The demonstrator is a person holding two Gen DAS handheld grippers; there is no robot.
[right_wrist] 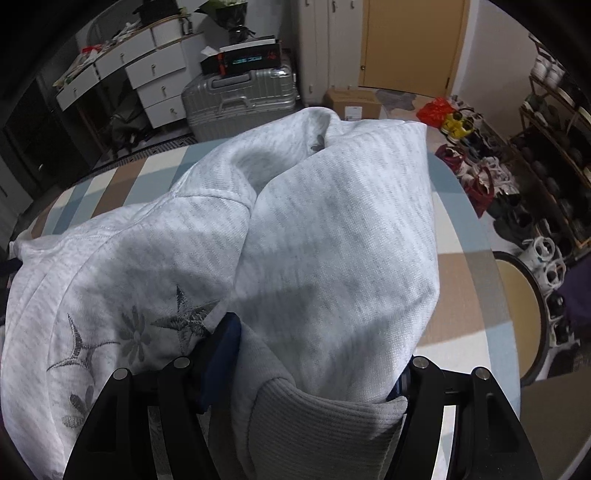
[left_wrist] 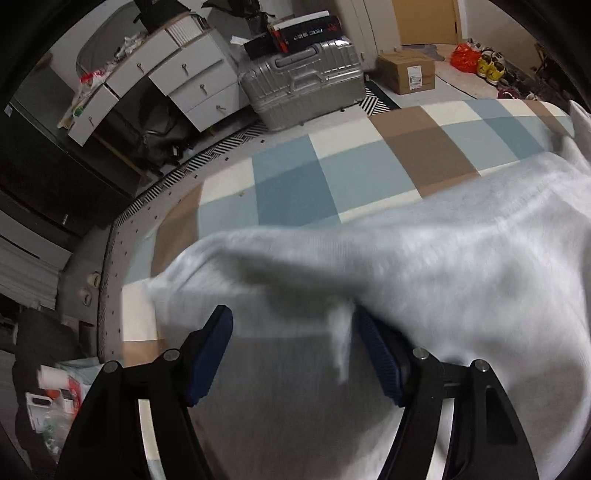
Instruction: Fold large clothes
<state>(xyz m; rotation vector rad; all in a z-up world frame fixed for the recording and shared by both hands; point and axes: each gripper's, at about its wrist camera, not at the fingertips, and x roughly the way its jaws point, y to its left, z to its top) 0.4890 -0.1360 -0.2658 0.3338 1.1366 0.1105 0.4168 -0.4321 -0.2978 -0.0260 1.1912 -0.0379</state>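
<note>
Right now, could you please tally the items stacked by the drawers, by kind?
Silver suitcase: 1
Black boxes on top of it: 2
Cardboard box on the floor: 1
Total: 4

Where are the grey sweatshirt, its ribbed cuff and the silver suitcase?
grey sweatshirt [right_wrist: 332, 229]: right wrist view, on the raised sleeve fabric.
ribbed cuff [right_wrist: 325, 424]: right wrist view, mid-cuff between the fingers.
silver suitcase [left_wrist: 303, 85]: left wrist view, on its ribbed side.

surface: bed [left_wrist: 332, 173], blue-tan-white checked cover | on it: pale grey sweatshirt [right_wrist: 332, 229], bunched
</note>
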